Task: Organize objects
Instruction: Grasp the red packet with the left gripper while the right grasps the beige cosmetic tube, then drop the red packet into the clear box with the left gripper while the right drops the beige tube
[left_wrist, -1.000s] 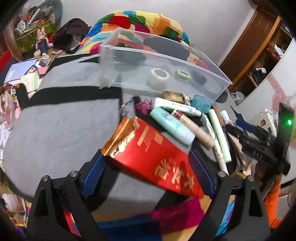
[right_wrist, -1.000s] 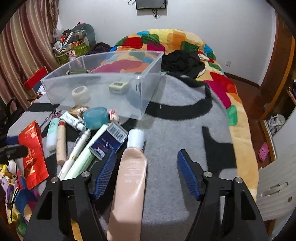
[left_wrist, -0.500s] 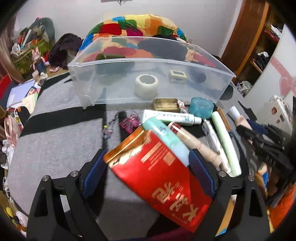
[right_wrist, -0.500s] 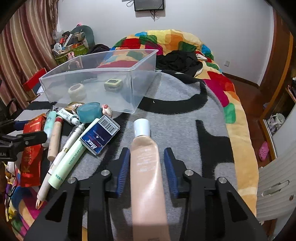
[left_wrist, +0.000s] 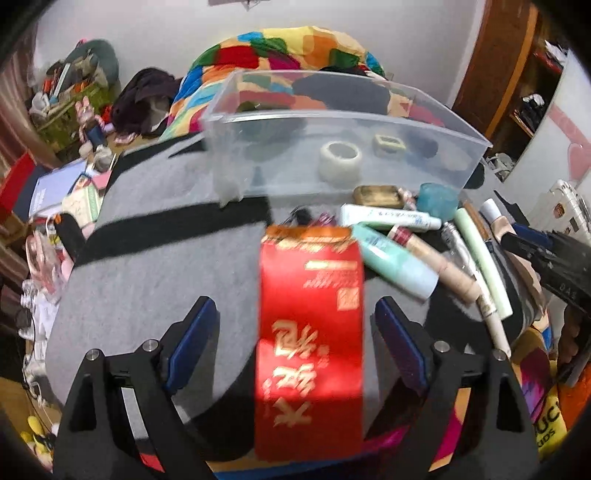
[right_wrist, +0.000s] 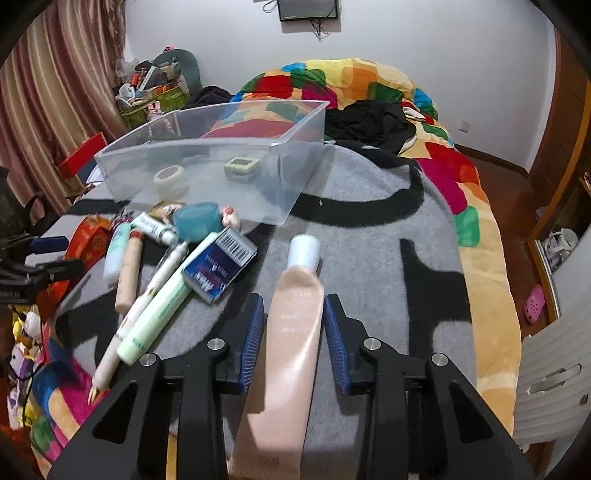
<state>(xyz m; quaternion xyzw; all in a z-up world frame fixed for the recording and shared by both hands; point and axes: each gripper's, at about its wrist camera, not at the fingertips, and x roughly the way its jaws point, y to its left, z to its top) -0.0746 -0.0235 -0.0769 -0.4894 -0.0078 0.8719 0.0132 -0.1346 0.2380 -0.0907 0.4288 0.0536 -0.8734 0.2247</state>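
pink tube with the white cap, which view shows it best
The right wrist view: the pink tube lies full length between the right gripper pads, white cap outward. The left wrist view shows only its cap end at the right edge, behind other tubes.

The bin (right_wrist: 288, 162) sits upper centre of the right wrist view on the blanket (right_wrist: 369, 266); a tape roll (right_wrist: 170, 180) lies inside it. Before it, lower left, tubes (right_wrist: 155, 310) and a box (right_wrist: 219, 264) lie clustered. A larger tube (right_wrist: 291, 332) lies right of them.
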